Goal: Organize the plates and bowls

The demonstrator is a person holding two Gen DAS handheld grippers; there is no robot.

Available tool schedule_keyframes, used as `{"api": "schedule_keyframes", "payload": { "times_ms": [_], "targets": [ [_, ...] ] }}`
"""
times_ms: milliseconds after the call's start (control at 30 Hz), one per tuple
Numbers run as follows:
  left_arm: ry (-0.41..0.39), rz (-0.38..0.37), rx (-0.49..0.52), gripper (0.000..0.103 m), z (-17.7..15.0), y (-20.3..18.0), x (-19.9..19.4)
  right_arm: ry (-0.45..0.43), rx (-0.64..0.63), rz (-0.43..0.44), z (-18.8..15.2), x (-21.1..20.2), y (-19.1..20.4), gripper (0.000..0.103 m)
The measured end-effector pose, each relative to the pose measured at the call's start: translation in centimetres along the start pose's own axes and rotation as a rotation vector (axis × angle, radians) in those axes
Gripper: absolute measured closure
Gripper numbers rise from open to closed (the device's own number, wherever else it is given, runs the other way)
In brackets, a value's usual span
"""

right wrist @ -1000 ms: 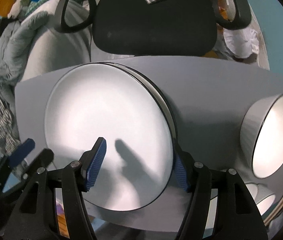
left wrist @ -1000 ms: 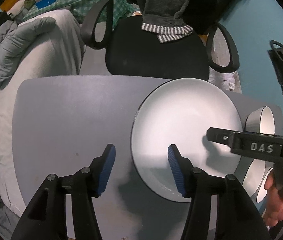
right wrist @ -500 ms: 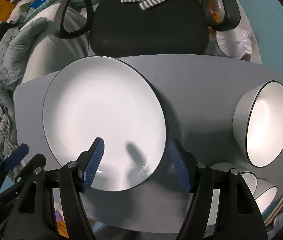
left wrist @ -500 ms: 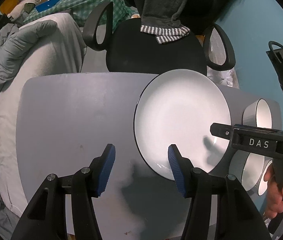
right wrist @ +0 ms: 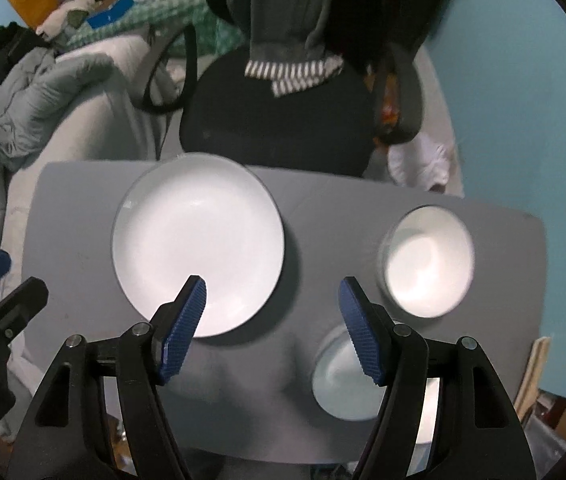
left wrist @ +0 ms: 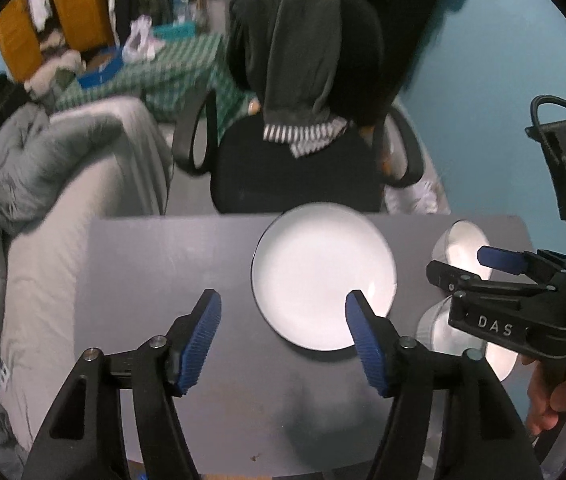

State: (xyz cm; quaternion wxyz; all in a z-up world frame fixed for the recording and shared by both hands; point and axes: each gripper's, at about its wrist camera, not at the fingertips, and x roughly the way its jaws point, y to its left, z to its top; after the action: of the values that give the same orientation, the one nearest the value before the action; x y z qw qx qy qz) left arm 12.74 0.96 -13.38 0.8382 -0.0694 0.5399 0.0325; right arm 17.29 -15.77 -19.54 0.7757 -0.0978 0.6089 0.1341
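Observation:
A white plate (left wrist: 323, 272) with a dark rim lies flat on the grey table (left wrist: 163, 280); in the right wrist view it (right wrist: 199, 240) sits left of centre. A white bowl (right wrist: 427, 260) stands at the far right, and a second bowl (right wrist: 339, 380) lies nearer, partly behind my right finger. My left gripper (left wrist: 283, 340) is open and empty, raised above the table in front of the plate. My right gripper (right wrist: 273, 328) is open and empty, high above the table; it also shows in the left wrist view (left wrist: 483, 272) over the bowls (left wrist: 459, 248).
A black office chair (left wrist: 295, 168) draped with dark clothing stands behind the table's far edge. A bed with grey bedding (left wrist: 43, 184) lies left of the table. A blue wall (left wrist: 483, 80) is on the right.
Both grippers have risen and pulled back from the plate, which now lies flat on the table and looks smaller. The right gripper's jaws have opened wider.

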Motion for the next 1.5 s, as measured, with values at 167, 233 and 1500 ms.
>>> {"api": "schedule_keyframes", "payload": {
  "times_ms": [167, 233, 1500],
  "targets": [
    [-0.032, 0.003, 0.059, 0.034, 0.3, -1.8, -3.2, -0.089, 0.003, -0.056, -1.4, -4.3, -0.5, 0.035],
    [-0.041, -0.009, 0.065, 0.034, 0.3, -2.1, -4.1, -0.114, 0.011, -0.066, -1.8, -5.6, -1.0, 0.035],
    [-0.084, -0.114, 0.221, 0.022, -1.7, -8.7, -11.1, -0.249, 0.283, -0.145, -10.8, -16.9, -7.6, 0.034]
  ]
}}
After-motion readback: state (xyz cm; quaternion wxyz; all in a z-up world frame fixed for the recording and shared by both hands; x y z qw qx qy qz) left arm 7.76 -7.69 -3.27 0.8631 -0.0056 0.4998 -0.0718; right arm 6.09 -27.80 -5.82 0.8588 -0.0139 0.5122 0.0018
